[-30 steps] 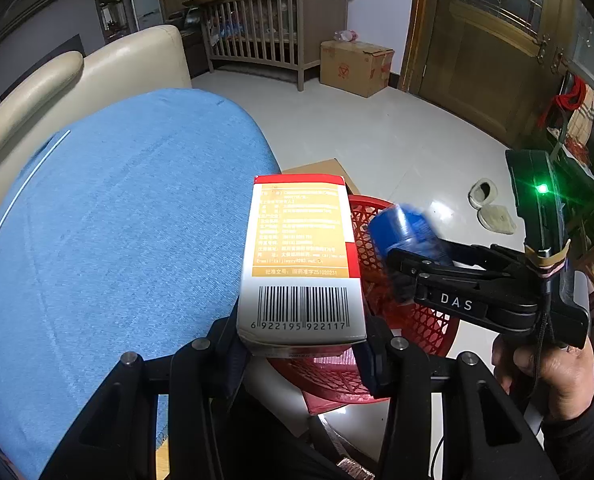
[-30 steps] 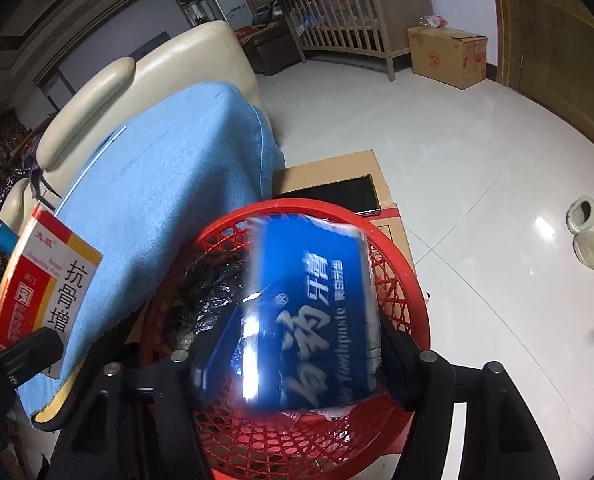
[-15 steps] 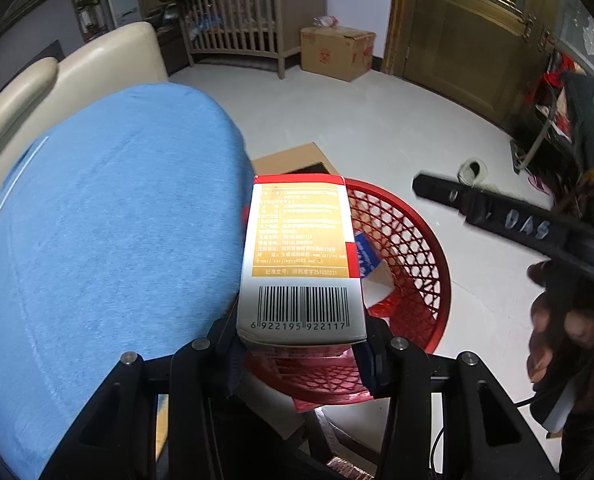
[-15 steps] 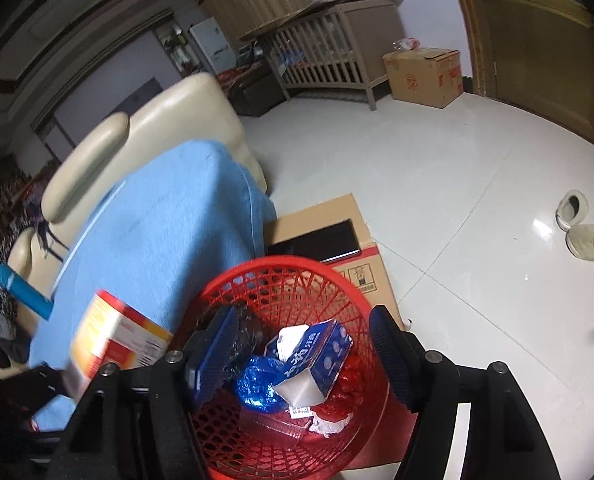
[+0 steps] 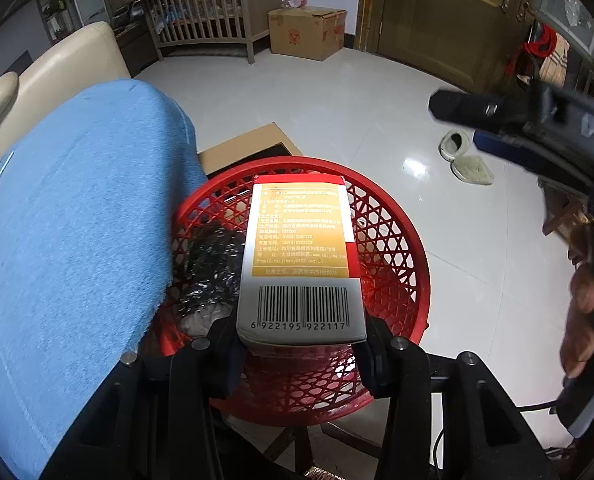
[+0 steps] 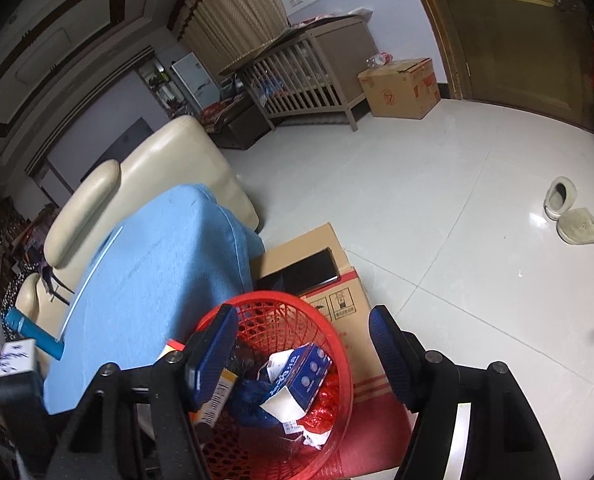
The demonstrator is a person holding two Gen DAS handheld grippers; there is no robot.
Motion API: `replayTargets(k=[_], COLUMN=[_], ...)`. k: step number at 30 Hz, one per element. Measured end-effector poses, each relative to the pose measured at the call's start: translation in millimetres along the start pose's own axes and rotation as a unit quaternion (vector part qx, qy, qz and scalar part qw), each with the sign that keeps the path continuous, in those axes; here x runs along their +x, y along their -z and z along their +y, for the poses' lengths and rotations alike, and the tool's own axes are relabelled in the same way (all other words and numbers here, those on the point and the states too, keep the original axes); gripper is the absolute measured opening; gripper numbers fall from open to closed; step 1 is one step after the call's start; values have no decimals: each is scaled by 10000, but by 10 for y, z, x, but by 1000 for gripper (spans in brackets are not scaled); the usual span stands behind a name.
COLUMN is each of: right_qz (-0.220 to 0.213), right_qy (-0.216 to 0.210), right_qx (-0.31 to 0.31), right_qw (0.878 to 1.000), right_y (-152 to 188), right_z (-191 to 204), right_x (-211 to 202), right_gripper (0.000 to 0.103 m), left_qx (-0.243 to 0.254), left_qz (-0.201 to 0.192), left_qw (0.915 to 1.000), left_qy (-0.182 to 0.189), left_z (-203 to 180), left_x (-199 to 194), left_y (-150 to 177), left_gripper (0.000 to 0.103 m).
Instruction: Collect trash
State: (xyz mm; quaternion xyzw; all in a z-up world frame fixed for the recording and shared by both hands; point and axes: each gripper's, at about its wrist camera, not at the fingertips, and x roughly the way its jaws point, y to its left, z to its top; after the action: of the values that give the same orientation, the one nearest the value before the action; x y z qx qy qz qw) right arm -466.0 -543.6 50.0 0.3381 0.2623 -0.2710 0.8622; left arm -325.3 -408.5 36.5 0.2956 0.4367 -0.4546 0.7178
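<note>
My left gripper [image 5: 301,340] is shut on an orange and white medicine box [image 5: 301,264] with a barcode, held over the red mesh basket [image 5: 413,240]. In the right wrist view the same box [image 6: 217,396] sits at the basket's left rim, partly behind my finger. My right gripper [image 6: 301,332] stands open and empty above the basket [image 6: 273,295]. A blue and white carton [image 6: 305,372] lies inside among blue and red wrappers. The right gripper [image 5: 517,120] also shows at the right edge of the left wrist view, with a person's hand [image 5: 581,320] below it.
A blue cloth-covered surface [image 5: 69,220] borders the basket on the left, backed by a cream sofa [image 6: 157,168]. The basket rests on a flat cardboard carton [image 6: 337,280]. Slippers [image 6: 569,216] lie on the white tile floor; a cot and a cardboard box [image 6: 401,88] stand far back.
The right gripper let go of the blue carton, which dropped into the basket, then rose and drew back. The left gripper carried the orange box from beside the blue cloth to over the basket.
</note>
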Motion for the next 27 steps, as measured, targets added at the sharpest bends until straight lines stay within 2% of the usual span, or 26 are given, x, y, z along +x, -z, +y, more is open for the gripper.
replayTargets(k=[6,8,10,11,12,20,27], right_qz=[-80,-72,-71,-65,-68,-120,-241], right_qy=[-21,-34,-42,-46,-55,-96,-50], right_qx=[-2,5,-4,-13,-22,-96,-140], right_qw=[10000,10000,10000,10000,10000,9998,9996], right_y=[-20,-20,-19,-18,-18,-29,-61], right_z=[-14,-17,-9,-1,8,113,230], right_x=[-57,-54,-52,-50,-52,-77,-161], right_gripper=[72,72,72,72,72,72,74], left_qx=[49,-8,-74,-82,-92,-137,-277], left_qz=[48,87,188,206,193,-60,-698], left_qw=[10000,9999,9997,9997,9998,9998,9964], left_qy=[14,138,150,108,46,-88,-388], left_z=[-51,-49,-27,-26,-17,82,325], left_x=[126,178,235,249,252,85,-378], left_y=[-19,-47,-54,-36,-28,-4,33], left_gripper=[48,51,60,70,74,74,75])
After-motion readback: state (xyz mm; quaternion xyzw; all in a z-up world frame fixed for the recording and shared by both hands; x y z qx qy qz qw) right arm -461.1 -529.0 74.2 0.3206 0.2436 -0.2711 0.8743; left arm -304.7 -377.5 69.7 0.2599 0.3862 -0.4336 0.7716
